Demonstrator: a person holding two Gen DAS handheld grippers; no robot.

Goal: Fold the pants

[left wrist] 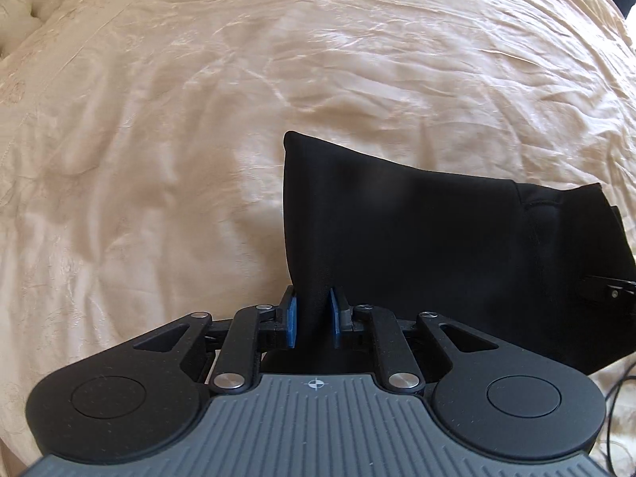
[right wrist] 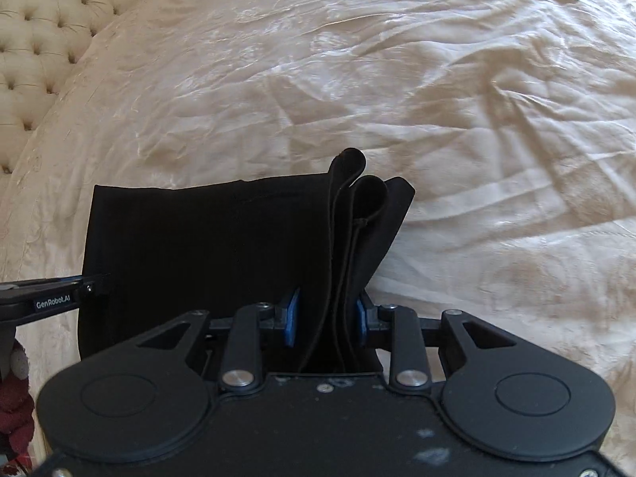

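Note:
The black pants (left wrist: 417,238) are folded into a thick bundle and held up over the cream bedspread (left wrist: 159,119). My left gripper (left wrist: 314,318) is shut on the bundle's left edge, between its blue pads (left wrist: 292,324). My right gripper (right wrist: 328,320) is shut on the right edge, where several stacked layers (right wrist: 357,218) show. The pants (right wrist: 206,254) hang stretched between the two grippers. The left gripper's tip also shows in the right wrist view (right wrist: 85,288). The right gripper's tip shows at the right edge of the left wrist view (left wrist: 612,288).
A wrinkled cream bedspread (right wrist: 437,99) covers the bed all around. A tufted cream headboard (right wrist: 43,28) stands at the far left. A dark red object (right wrist: 16,393) sits at the lower left edge. Thin black cables (left wrist: 620,405) hang at the lower right.

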